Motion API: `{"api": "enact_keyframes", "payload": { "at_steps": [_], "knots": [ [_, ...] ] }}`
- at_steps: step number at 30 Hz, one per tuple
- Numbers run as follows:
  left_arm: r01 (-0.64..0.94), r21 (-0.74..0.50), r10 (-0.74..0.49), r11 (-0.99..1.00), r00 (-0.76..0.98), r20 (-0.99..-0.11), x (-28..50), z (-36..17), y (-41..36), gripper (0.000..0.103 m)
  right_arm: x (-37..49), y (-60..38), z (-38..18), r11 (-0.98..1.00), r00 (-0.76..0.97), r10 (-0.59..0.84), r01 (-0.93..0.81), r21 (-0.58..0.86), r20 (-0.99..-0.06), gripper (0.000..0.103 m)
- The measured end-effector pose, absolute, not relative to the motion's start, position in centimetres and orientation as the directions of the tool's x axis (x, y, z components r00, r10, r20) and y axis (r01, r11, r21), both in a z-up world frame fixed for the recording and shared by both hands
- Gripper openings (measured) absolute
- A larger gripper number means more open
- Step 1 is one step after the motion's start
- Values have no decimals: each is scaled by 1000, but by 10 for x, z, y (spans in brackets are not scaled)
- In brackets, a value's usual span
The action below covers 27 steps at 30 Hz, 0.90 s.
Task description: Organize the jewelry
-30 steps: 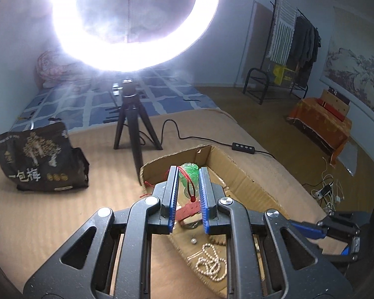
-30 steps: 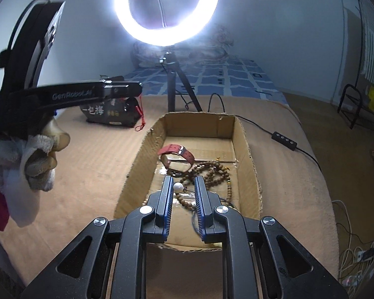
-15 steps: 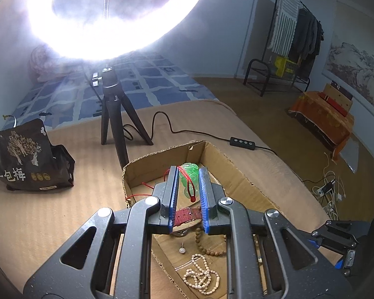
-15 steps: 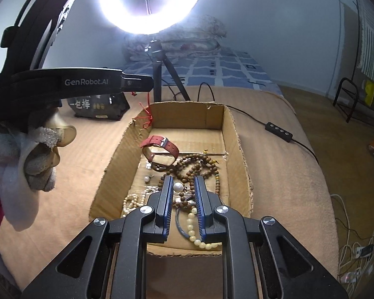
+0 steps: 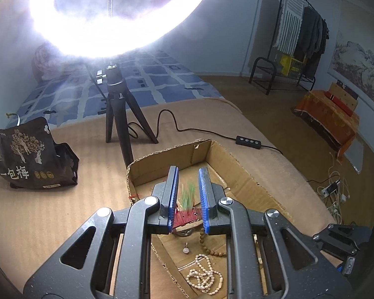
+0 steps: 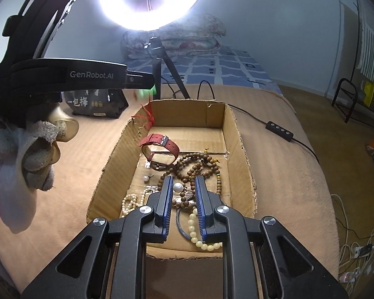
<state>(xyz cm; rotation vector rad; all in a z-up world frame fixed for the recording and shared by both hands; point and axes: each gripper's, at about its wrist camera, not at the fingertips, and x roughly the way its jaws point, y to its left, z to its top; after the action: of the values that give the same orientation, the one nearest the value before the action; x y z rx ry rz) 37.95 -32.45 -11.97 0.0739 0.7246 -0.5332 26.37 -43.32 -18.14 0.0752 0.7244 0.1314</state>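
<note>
A cardboard box [image 6: 233, 134] on the tan bed holds a red-strap watch [image 6: 159, 147], brown wooden beads [image 6: 199, 164], a white pearl necklace [image 6: 132, 200], a cream bead bracelet [image 6: 202, 239] and a pearl earring [image 6: 145, 179]. My left gripper [image 5: 188, 191] is open above the box's left end [image 5: 147, 169]. A green pendant on red cord [image 5: 188, 193] is blurred between its fingers, falling free; it also shows in the right wrist view [image 6: 145, 93]. My right gripper [image 6: 183, 199] hovers over the box's near end, fingers narrowly apart around a single pearl [image 6: 178, 187]; contact is unclear.
A ring light on a black tripod [image 5: 119, 114] stands behind the box, its cable and switch [image 5: 248, 141] running right. A black printed bag [image 5: 30, 159] lies at the left. The person's gloved hand [image 6: 30, 159] holds the left gripper. A clothes rack [image 5: 296, 49] stands far right.
My left gripper's fingers have spread and let go of the green pendant, which now drops blurred toward the box. The right gripper has drawn back a little, showing more of the box.
</note>
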Motion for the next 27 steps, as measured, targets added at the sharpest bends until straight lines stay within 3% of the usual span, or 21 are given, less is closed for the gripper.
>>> {"api": "enact_keyframes", "payload": {
  "at_steps": [2,4,6,11,15,27],
  "knots": [
    [490,-105,-433,866,628,-647,378,-120,-325,45,263,-433,-181,990,744,138,-87,110,-653,38],
    [489,-93,-431,867,646,-630,375,-119,-325,55,261,-433,-180,991,756,131,-79,110,-642,69],
    [488,-74,-423,869,657,-624,373,-118,-326,56,258,-433,-180,991,764,132,-78,112,-632,71],
    [483,-84,-424,871,655,-625,373,-118,-325,72,259,-430,-181,993,753,119,-76,94,-648,71],
    [481,-81,-419,873,654,-630,372,-117,-324,73,258,-427,-181,995,754,100,-64,79,-649,79],
    [467,-81,-410,880,665,-624,362,-108,-315,74,251,-423,-169,997,763,69,-39,61,-643,79]
  ]
}}
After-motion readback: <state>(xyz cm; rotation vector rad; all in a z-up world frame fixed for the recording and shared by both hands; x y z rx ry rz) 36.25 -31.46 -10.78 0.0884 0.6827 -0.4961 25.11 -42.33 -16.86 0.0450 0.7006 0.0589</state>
